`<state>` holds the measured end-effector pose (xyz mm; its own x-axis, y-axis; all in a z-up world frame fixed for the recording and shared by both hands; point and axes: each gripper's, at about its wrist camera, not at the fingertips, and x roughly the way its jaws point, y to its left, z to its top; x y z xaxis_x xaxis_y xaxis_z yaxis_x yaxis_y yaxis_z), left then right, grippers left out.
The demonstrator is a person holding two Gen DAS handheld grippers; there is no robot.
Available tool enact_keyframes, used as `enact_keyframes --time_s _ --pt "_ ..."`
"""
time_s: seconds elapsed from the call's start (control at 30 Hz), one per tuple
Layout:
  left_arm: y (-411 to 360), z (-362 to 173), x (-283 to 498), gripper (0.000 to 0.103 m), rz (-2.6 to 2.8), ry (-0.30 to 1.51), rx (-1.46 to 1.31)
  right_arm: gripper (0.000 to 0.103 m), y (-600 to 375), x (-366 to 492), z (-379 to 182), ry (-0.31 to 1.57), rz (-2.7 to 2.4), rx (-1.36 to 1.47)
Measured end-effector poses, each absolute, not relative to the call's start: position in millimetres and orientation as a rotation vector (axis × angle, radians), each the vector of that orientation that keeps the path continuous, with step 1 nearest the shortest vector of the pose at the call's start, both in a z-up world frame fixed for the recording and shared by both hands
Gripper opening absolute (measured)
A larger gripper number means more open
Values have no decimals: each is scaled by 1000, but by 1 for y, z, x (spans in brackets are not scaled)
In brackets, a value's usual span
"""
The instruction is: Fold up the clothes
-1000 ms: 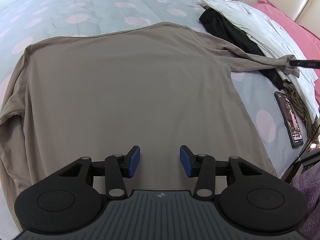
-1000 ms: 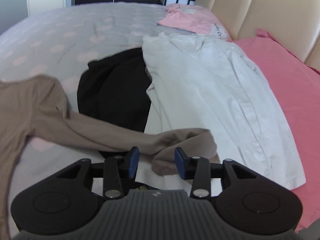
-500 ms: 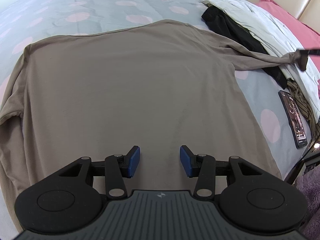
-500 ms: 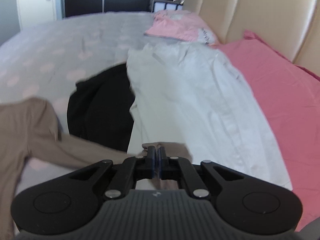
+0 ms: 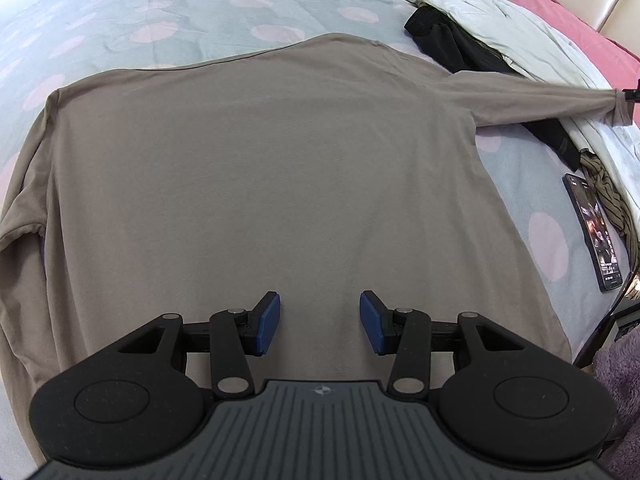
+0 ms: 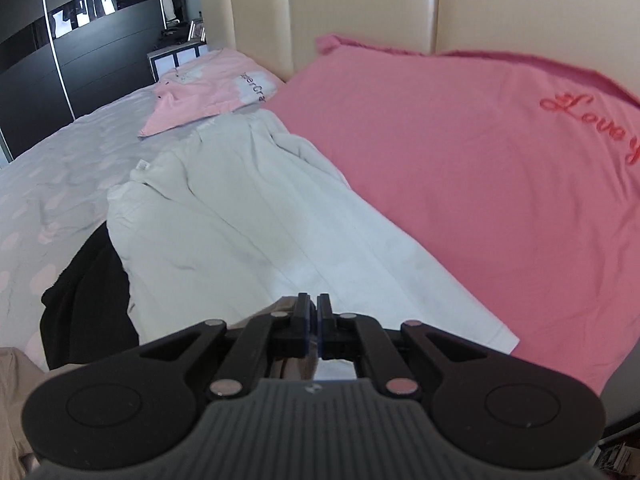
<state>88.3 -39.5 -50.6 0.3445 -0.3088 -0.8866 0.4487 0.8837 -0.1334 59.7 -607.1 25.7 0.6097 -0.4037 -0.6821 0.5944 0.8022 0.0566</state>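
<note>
My left gripper hovers with its blue pads spread and nothing between them over the near hem of the taupe long-sleeved jersey shirt, which lies flat on the grey bedspread with pink dots. My right gripper has its pads pressed together on the shirt's sleeve cuff, drawing the sleeve out taut to the right above the white garment and the black garment. A dark smartphone lies on the bedspread at the right, near the shirt's hem.
</note>
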Motion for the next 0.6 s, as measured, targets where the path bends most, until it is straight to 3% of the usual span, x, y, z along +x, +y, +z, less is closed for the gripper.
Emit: enact_keyframes --time_s 0.23,0.3,0.33,0.6 --pt "-40 -52 90 42 -478 1112 154 11 -618 68 3 750 -643 242" --pt "-40 -51 91 42 -478 1109 157 28 -618 64 7 739 -683 214" --pt "-40 -50 91 42 -479 1104 157 30 -617 61 11 726 -691 210" --pt "-35 -41 88 42 -478 1075 154 35 -539 59 30 719 -428 180"
